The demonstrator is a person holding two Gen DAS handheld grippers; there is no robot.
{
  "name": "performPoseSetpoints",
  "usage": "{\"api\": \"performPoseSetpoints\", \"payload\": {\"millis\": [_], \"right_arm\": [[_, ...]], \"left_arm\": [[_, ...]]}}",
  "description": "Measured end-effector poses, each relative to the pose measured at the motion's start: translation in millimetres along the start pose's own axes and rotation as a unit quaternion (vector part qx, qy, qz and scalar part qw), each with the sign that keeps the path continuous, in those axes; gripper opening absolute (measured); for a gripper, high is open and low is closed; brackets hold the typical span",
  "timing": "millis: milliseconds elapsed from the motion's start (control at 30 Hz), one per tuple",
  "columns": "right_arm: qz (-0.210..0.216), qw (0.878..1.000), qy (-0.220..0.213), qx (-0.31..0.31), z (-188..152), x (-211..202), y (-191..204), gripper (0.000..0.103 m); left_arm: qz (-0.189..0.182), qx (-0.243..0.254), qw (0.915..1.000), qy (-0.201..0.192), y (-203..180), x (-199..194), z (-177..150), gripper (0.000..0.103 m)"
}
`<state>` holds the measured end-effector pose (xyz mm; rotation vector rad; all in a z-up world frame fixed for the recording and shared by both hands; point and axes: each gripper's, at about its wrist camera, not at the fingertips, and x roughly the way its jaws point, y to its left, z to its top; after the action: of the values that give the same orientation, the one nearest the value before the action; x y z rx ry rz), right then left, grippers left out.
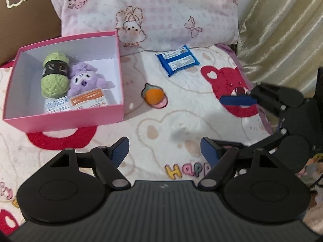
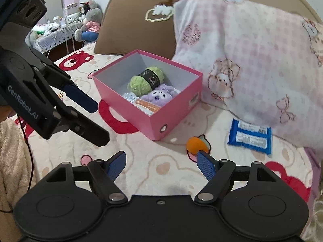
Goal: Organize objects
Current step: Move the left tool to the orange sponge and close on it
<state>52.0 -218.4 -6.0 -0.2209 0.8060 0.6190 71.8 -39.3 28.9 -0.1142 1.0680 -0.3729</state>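
A pink box (image 1: pixel 66 119) on the bed holds green yarn (image 1: pixel 54 74) and a purple plush toy (image 1: pixel 84 80). An orange toy (image 1: pixel 154 97) and blue packet (image 1: pixel 177 60) lie beside it. Left gripper (image 1: pixel 164 151) and right gripper (image 2: pixel 161 164) are both wide apart, holding nothing.

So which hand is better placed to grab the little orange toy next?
Right, probably. In the right wrist view the orange toy lies just past the open right tongs, by one fingertip. The left tongs are also open, but the toy sits farther ahead of them.
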Motion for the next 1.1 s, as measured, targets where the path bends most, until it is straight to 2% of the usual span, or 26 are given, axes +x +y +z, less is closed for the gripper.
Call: {"api": "performPoseSetpoints", "payload": {"millis": [200, 333, 400, 467, 600, 767, 900, 1100], "right_arm": [[-0.002, 1.0, -0.006, 0.027, -12.5, 13.6, -17.8, 0.081], [0.0, 0.999, 0.018, 0.047, -17.0, 28.6, -25.5, 0.081], [0.006, 0.998, 0.025, 0.055, -20.4, 35.6, -29.0, 0.081], [-0.005, 0.998, 0.028, 0.055, -23.9, 42.2, -30.2, 0.081], [-0.035, 0.998, 0.013, 0.044, -31.5, 53.5, -32.9, 0.081], [-0.042, 0.999, -0.005, 0.028, -42.2, 72.0, -40.2, 0.08], [-0.046, 0.998, -0.036, 0.02, -51.1, 84.9, -44.9, 0.079], [-0.05, 0.997, -0.061, 0.008, -58.7, 112.7, -46.1, 0.078]], "left_arm": [[0.001, -0.006, 1.0, 0.0, -0.5, 24.9, 9.0, 0.076], [-0.004, -0.025, 0.9997, 0.007, -1.1, 42.3, 12.0, 0.075], [0.014, -0.027, 0.9995, 0.005, -4.7, 51.1, 11.7, 0.075], [0.028, -0.019, 0.9994, 0.007, -9.5, 62.1, 11.5, 0.076], [0.017, -0.034, 0.9991, 0.017, -7.5, 87.6, 12.6, 0.075], [0.021, -0.013, 0.9995, -0.021, -14.2, 104.6, 12.8, 0.071], [0.015, 0.0, 0.9985, -0.052, -17.7, 118.4, 12.5, 0.069], [0.022, 0.004, 0.9968, -0.077, -13.6, 144.1, 11.3, 0.06]]}}
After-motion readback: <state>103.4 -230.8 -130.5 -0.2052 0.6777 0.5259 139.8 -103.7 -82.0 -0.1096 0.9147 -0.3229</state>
